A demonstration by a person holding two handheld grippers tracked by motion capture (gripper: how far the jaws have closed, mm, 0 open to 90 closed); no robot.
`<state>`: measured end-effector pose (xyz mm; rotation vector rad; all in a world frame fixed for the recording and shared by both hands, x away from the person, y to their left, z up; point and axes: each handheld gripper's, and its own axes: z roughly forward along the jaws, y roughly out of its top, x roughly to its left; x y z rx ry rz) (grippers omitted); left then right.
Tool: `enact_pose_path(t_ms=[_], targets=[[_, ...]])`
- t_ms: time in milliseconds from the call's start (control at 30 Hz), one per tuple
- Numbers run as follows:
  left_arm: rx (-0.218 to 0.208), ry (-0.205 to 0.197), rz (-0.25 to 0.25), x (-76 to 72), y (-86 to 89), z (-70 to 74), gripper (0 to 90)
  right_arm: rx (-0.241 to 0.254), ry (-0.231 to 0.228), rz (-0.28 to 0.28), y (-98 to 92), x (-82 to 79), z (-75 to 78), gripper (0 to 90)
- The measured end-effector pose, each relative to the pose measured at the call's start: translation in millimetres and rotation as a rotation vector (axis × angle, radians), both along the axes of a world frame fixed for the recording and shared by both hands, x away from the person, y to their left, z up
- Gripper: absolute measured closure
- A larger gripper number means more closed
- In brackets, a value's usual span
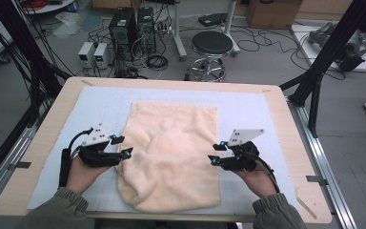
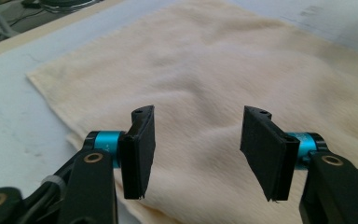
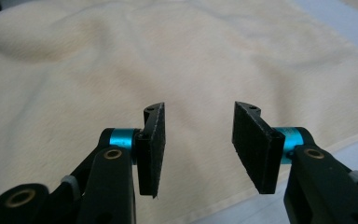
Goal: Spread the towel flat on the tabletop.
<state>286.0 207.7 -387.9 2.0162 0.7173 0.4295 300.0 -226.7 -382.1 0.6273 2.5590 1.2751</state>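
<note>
Reading the scene view by view:

High view – towel: a cream towel (image 1: 171,152) lies flat on the pale mat (image 1: 248,114) covering the table (image 1: 286,119), its near edge close to the person's side and slightly bunched at the near left corner.
High view – left gripper: the left gripper (image 1: 122,145) sits at the towel's left edge, jaws parted, tips pointing inward over the cloth.
High view – right gripper: the right gripper (image 1: 216,152) sits at the towel's right edge, jaws parted, pointing inward.
Left gripper view – claw state: the left gripper (image 2: 196,154) has its jaws roughly half open; nothing is between the pads; the towel (image 2: 205,74) lies beneath and ahead.
Right gripper view – claw state: the right gripper (image 3: 198,147) has its jaws roughly half open and holds nothing; the towel (image 3: 168,60) spreads out below, its edge running near the right jaw.
Step in hand (judgement): both claws appear positioned to take the side edges.
Risk 1: a jaw closing above the cloth would catch only pile, and the edge would slip out.
Risk 2: uneven grips left and right would skew any lift or fold.
Risk 3: the bunched near corner may drag and wrinkle the towel.
</note>
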Motion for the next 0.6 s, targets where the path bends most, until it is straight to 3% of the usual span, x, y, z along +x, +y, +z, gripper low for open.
enact_pose_path(t_ms=[67, 200, 300, 367, 500, 600], targets=[[0.033, 0.0, -0.03, -10.0, -2.2, -7.9, 42.9, 0.016, 0.012, 0.022, -0.3, -9.9, -11.1, 51.0], [0.074, 0.029, -0.1, -24.0, -5.7, -24.0, 41.4, -0.003, 0.053, 0.074, 3.4, -24.6, -38.3, 49.3], [0.105, 0.057, -0.152, -26.4, -9.4, -36.5, 44.5, -0.059, 0.088, 0.108, 10.6, -29.7, -49.3, 50.2], [0.115, 0.075, -0.179, -24.3, -11.2, -41.4, 53.2, -0.103, 0.112, 0.123, 16.0, -29.3, -54.9, 54.1], [0.149, 0.083, -0.177, -19.7, -17.0, -43.5, 78.5, -0.096, 0.111, 0.124, 15.3, -26.5, -56.6, 74.5], [0.159, 0.078, -0.17, -16.8, -21.7, -41.5, 87.1, -0.085, 0.139, 0.133, 15.3, -21.6, -56.4, 84.7]])
